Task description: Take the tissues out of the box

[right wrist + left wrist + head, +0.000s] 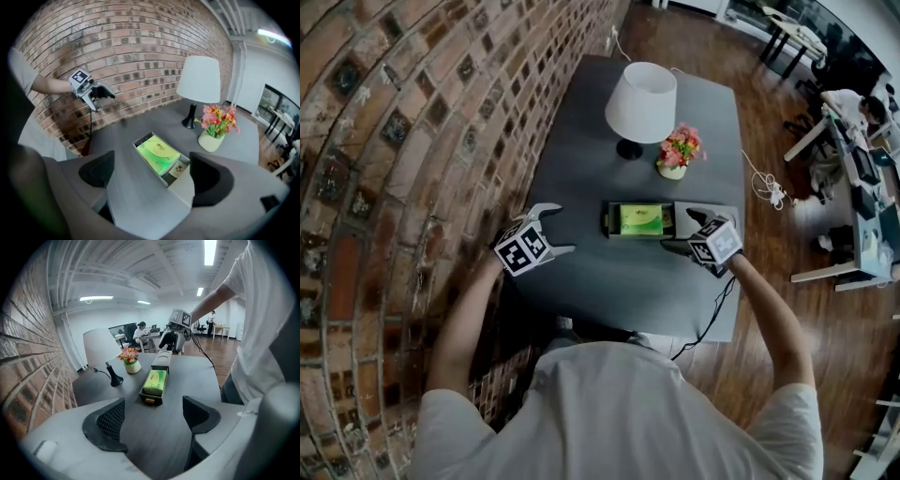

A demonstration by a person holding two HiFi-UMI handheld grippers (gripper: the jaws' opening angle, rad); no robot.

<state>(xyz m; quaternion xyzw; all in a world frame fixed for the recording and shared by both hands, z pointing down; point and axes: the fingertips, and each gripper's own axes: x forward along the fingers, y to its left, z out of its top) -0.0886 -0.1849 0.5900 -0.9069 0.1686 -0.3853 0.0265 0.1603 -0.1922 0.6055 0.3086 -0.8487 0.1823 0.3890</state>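
Note:
A green tissue pack [641,219] lies in the slid-out tray [609,219] of a grey box, whose sleeve [705,214] sits at the tray's right end on the dark table. My right gripper [680,230] hovers at the sleeve's near side. In the right gripper view its jaws [152,171] stand apart, with the sleeve [185,185] next to the right jaw and the pack [159,153] ahead; nothing is clamped. My left gripper [562,228] is open to the left of the tray, and in its own view [154,416] it faces the pack [156,381] with nothing between its jaws.
A white-shaded lamp [641,103] and a small pot of flowers [677,152] stand behind the box. A brick wall [412,141] runs along the table's left side. A black cable [712,314] hangs over the front right edge. Desks and a seated person [862,112] are at far right.

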